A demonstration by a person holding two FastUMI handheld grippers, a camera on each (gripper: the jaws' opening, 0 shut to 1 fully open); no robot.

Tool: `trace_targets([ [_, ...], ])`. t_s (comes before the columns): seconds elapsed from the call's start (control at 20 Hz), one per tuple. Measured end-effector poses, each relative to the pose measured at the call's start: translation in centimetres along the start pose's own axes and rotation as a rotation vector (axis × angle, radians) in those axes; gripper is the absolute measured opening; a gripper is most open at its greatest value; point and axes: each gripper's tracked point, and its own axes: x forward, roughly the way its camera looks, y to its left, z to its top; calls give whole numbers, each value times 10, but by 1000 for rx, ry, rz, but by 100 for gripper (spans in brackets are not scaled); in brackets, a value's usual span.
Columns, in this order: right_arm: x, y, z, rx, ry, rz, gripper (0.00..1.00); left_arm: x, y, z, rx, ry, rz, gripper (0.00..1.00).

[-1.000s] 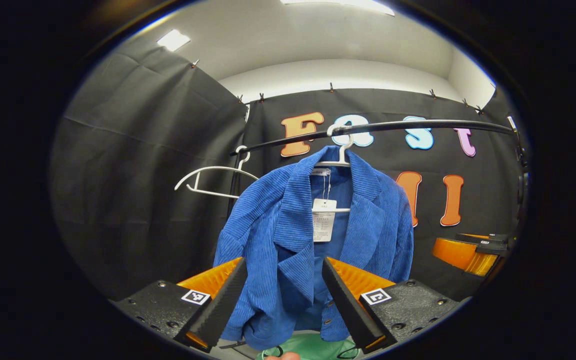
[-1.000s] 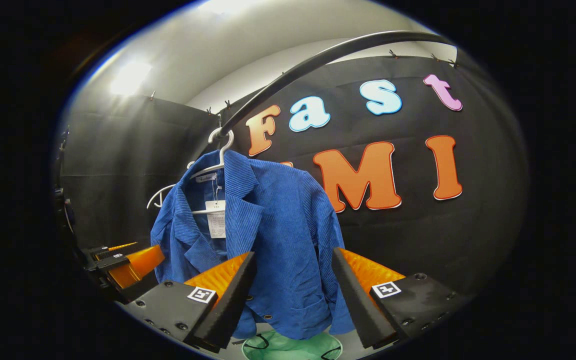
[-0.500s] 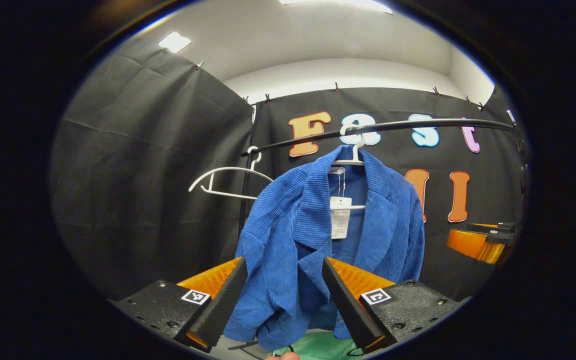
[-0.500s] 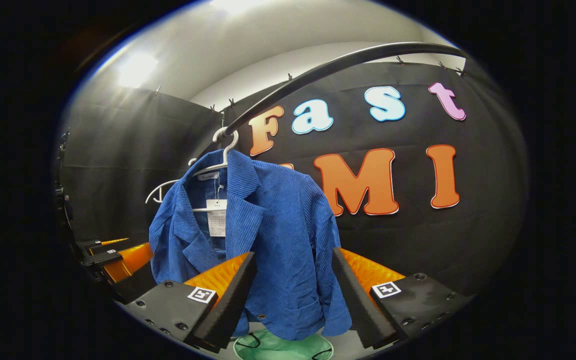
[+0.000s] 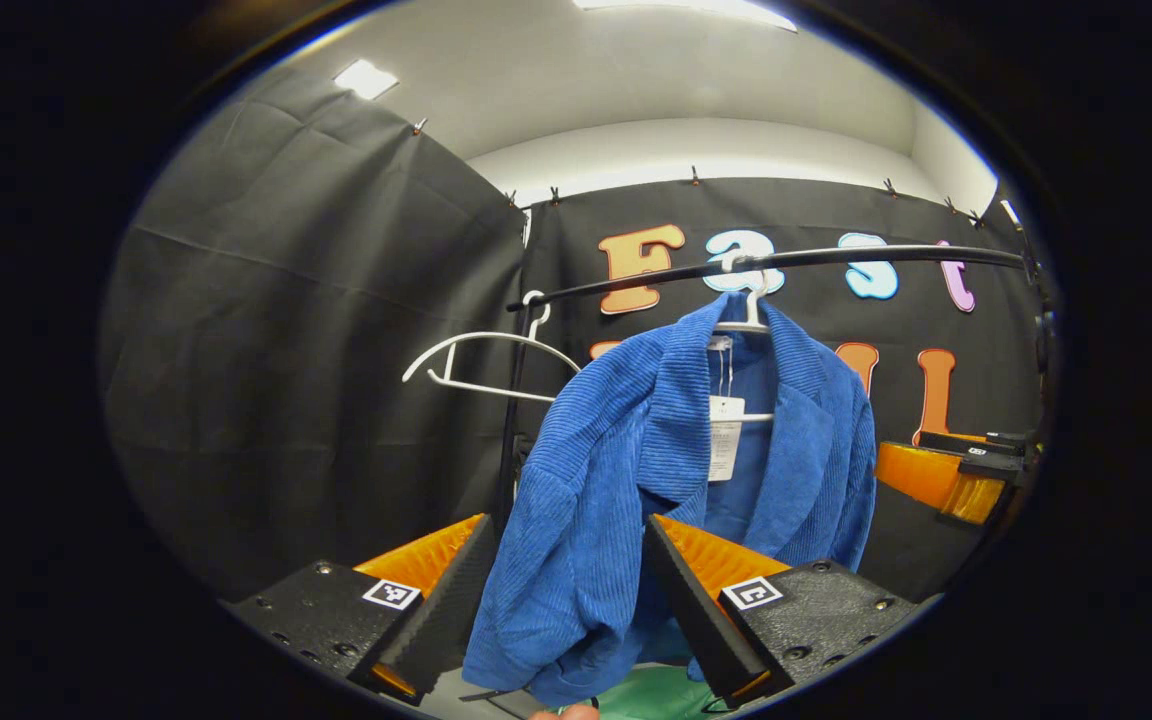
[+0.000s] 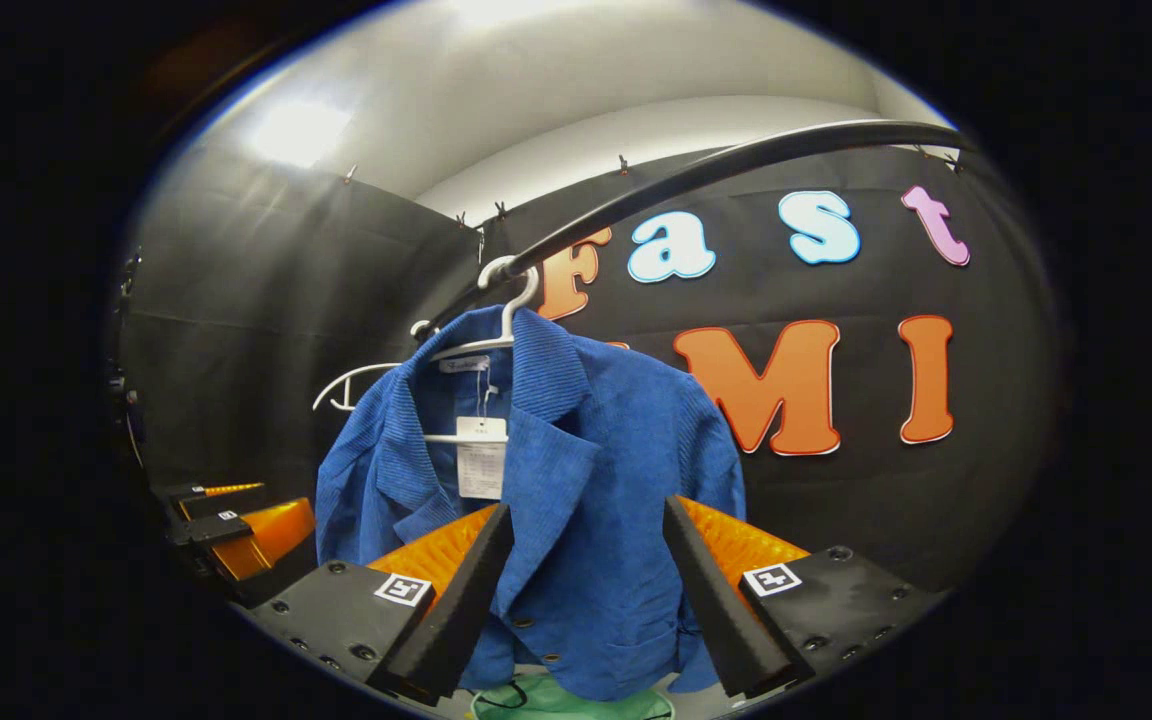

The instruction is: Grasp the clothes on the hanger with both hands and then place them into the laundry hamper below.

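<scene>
A blue corduroy jacket (image 5: 636, 470) (image 6: 576, 500) with a paper tag hangs on a white hanger (image 5: 748, 315) (image 6: 496, 325) from a black rail (image 5: 836, 260) (image 6: 716, 170). My left gripper (image 5: 566, 640) is open, its fingers framing the jacket's left shoulder and sleeve without touching. My right gripper (image 6: 586, 640) is open in front of the jacket's right front panel. A sliver of the green hamper (image 5: 656, 695) (image 6: 566, 702) shows under the jacket's hem. In the left gripper view the right gripper (image 5: 956, 470) sits at the far right; in the right gripper view the left gripper (image 6: 236, 525) sits at the far left.
An empty white hanger (image 5: 486, 360) (image 6: 356, 385) hangs on the same rail left of the jacket. Black cloth walls close the booth behind and to the left. A vertical black pole (image 5: 511, 420) of the rack stands beside the jacket.
Both grippers have shifted: the jacket slid right in the left gripper view and right and lower in the right gripper view. Both stayed open and hold nothing.
</scene>
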Motion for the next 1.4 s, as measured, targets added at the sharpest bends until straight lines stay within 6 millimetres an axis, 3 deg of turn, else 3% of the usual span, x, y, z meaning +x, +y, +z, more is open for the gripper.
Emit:
trace_targets([
  [0.2,33,26,-28,40,57,6,98,13,17,-4,32,4,-29,93],
  [0.25,39,30,-33,41,62,-15,89,17,21,-6,40,7,-43,92],
  [0.3,48,32,-38,36,60,-45,98,20,25,-9,43,15,-61,92],
  [0.45,73,31,-61,33,74,-174,98,32,38,-19,37,38,-111,92],
  [0.5,83,29,-71,57,85,-222,89,37,43,-21,28,40,-125,92],
  [0.55,92,27,-79,82,99,-257,98,41,49,-21,16,38,-138,92],
  [0.6,99,23,-90,98,117,-294,98,42,55,-22,6,38,-149,95],
  [0.75,115,-1,-128,107,179,-405,98,47,72,-23,9,39,-164,92],
  [0.8,116,-14,-138,105,198,-440,98,48,76,-23,16,36,-165,98],
  [0.85,115,-24,-143,107,210,-460,99,48,77,-24,23,33,-165,98],
  [0.9,114,-35,-144,107,209,-471,100,49,77,-26,31,35,-162,92],
  [1.0,108,-63,-142,86,207,-490,100,45,71,-30,34,40,-148,98],
  [1.05,105,-77,-139,75,208,-493,100,42,67,-33,28,46,-134,95],
  [1.1,101,-87,-135,82,207,-484,88,38,61,-38,18,59,-115,95],
  [1.2,98,-99,-127,119,196,-417,78,29,50,-49,-8,91,-71,92],
  [1.3,91,-108,-118,125,196,-366,37,19,37,-57,-37,116,-37,95],
  [1.35,87,-109,-113,116,190,-337,17,14,29,-60,-46,125,-27,92],
  [1.4,85,-110,-106,99,171,-307,17,10,22,-64,-53,131,-19,92],
])
